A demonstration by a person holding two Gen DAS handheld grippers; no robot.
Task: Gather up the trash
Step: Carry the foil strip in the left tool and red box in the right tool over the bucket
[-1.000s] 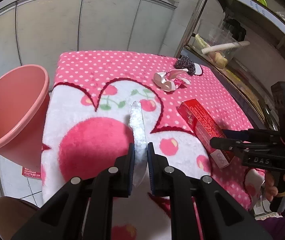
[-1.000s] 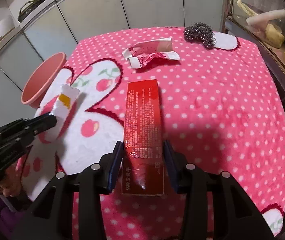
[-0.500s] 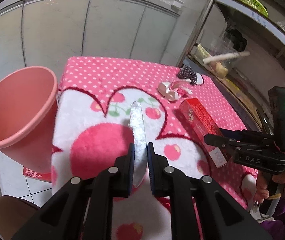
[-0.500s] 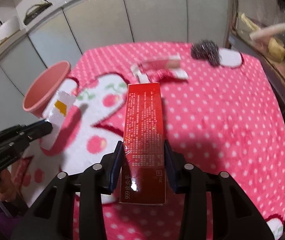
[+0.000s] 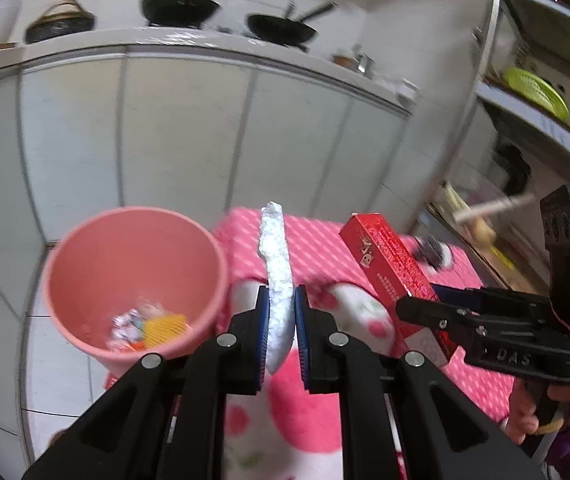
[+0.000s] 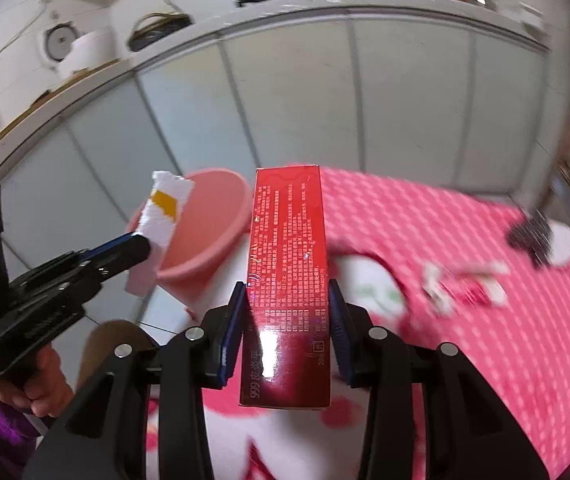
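My left gripper (image 5: 281, 308) is shut on a white foam strip (image 5: 275, 264) with an orange patch (image 6: 163, 216), held in the air beside the pink bin (image 5: 133, 276). The bin holds some wrappers at its bottom. My right gripper (image 6: 287, 304) is shut on a long red carton (image 6: 287, 264), lifted above the pink dotted cloth (image 6: 425, 220). The carton also shows in the left wrist view (image 5: 393, 268), right of the foam. The bin (image 6: 205, 236) lies beyond the carton's far left.
A crumpled white and red wrapper (image 6: 465, 284) and a dark steel scourer (image 6: 533, 236) lie on the cloth at the right. Grey cabinet doors (image 5: 165, 140) stand behind. A metal shelf rack (image 5: 525, 92) is to the right. A brown stool (image 6: 113, 340) stands below the bin.
Both grippers have risen and tilted up from the cloth, carrying the foam strip and the red carton toward the pink bin, which now sits nearer and shows its inside.
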